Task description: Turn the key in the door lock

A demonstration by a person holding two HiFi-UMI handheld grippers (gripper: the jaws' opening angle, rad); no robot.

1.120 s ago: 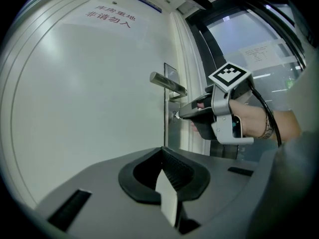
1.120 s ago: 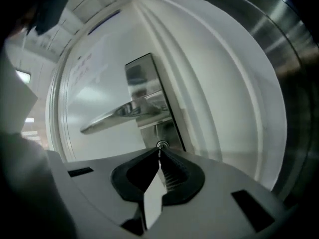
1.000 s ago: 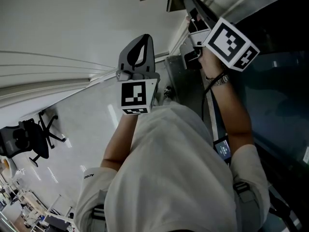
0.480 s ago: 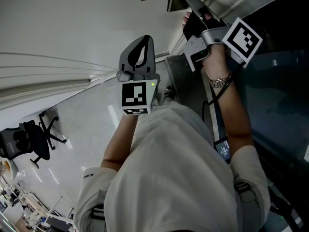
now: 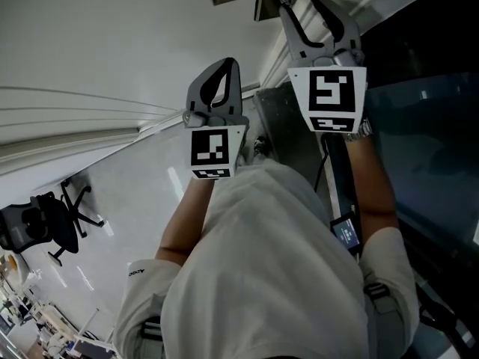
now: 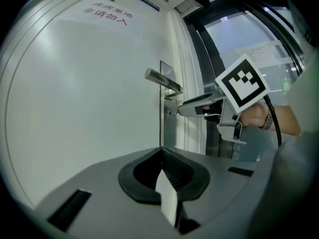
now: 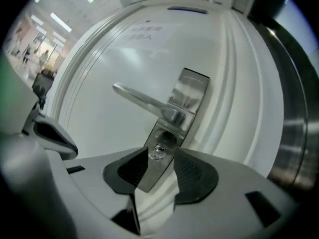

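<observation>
Key (image 7: 158, 152) is seated in the lock plate (image 7: 187, 91), below the lever handle (image 7: 139, 99) on the white door (image 6: 89, 93). Right gripper (image 7: 160, 159) has been rolled back upright and its jaws have just been opened. Key is flanked by the pads but not touched. Turn is judged done, or a re-grip is being set up. Left gripper (image 6: 159, 152) is closed, empty and held clear of the door. Red print on door: lower line read as 非请勿入.
</observation>
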